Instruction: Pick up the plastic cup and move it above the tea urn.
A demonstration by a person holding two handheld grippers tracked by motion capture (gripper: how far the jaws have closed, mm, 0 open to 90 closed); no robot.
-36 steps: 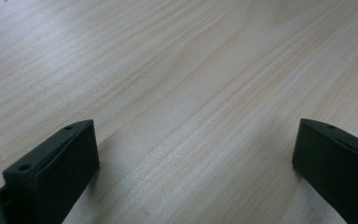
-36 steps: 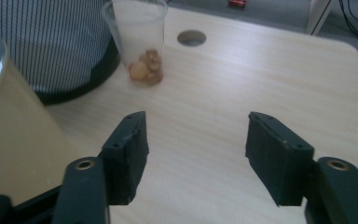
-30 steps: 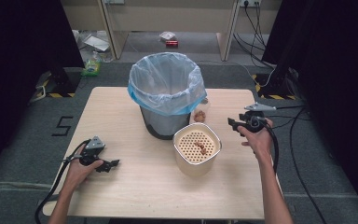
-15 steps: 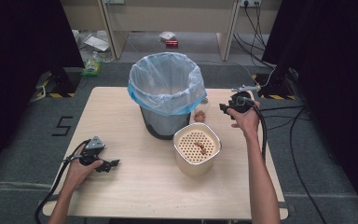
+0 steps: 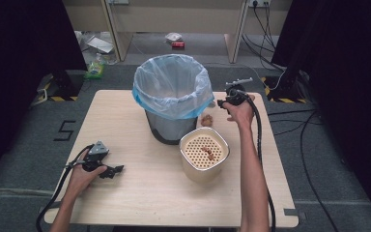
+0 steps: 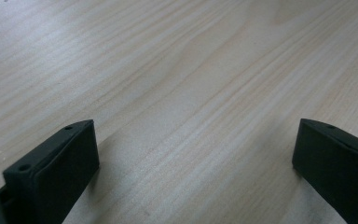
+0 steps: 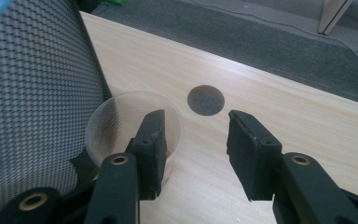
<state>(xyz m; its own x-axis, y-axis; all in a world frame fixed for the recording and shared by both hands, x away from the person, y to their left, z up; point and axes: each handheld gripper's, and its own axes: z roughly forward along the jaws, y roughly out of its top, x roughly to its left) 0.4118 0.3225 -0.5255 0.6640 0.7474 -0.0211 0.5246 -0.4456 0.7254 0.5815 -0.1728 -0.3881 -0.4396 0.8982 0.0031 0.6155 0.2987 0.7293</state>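
My right gripper is open beside the bin, at the table's far right. In the right gripper view a small clear plastic cup stands against the bin's mesh wall; my left jaw overlaps the cup's rim and the other jaw stands clear of it. I cannot tell if the jaw touches the cup. From above the cup is a small pale spot by the bin. My left gripper rests at the near left, wide open over bare wood.
A grey mesh bin with a blue liner stands mid-table. A beige container with a perforated insert holds brownish bits, in front of the bin. A round cable hole lies in the wooden table beyond the cup.
My right gripper has moved away from the person, from beside the beige container to the far side next to the bin. The left gripper has stayed put.
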